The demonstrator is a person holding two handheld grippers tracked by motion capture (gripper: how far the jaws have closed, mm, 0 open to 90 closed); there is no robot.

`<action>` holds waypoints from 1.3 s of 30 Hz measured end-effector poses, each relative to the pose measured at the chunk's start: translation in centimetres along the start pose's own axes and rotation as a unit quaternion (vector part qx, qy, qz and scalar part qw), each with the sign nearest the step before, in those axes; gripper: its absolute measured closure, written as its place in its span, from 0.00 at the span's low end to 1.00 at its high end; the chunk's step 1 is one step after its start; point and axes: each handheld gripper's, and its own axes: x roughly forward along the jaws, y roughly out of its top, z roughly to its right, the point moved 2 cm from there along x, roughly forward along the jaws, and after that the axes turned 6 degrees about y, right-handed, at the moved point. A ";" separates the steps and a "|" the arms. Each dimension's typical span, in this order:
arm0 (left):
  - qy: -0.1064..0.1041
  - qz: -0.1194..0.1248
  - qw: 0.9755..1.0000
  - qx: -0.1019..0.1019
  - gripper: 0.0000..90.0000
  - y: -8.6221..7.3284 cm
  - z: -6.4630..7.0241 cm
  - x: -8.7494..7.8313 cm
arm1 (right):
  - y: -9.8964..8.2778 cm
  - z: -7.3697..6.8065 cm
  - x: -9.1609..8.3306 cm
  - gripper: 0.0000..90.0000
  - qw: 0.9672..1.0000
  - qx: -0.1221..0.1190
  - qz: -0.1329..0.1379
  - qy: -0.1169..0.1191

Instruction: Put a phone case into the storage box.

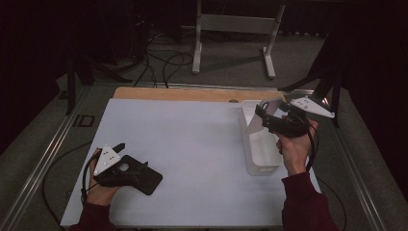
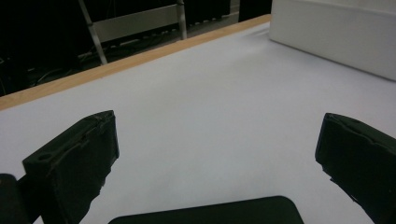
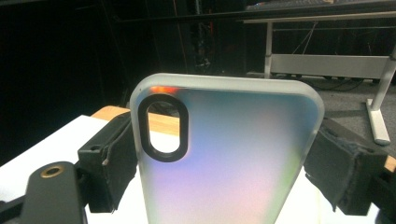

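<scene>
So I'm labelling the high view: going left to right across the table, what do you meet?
Left gripper → black phone → white bin → phone case → right gripper.

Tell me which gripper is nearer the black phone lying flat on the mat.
Left. The left gripper sits right over the black phone, jaws open; the right gripper holds a frosted phone case above the white bin.

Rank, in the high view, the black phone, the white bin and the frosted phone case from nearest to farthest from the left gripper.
From the left gripper:
1. Black phone, flat on the table just below it.
2. White bin, across the table at the right.
3. Frosted phone case, clamped in the right gripper above the bin's far end.
</scene>
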 end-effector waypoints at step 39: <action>0.008 0.008 1.000 -0.008 0.00 -0.1 -0.2 -0.1 | 1.5 2.4 4.3 0.19 0.998 0.011 -0.017 -0.054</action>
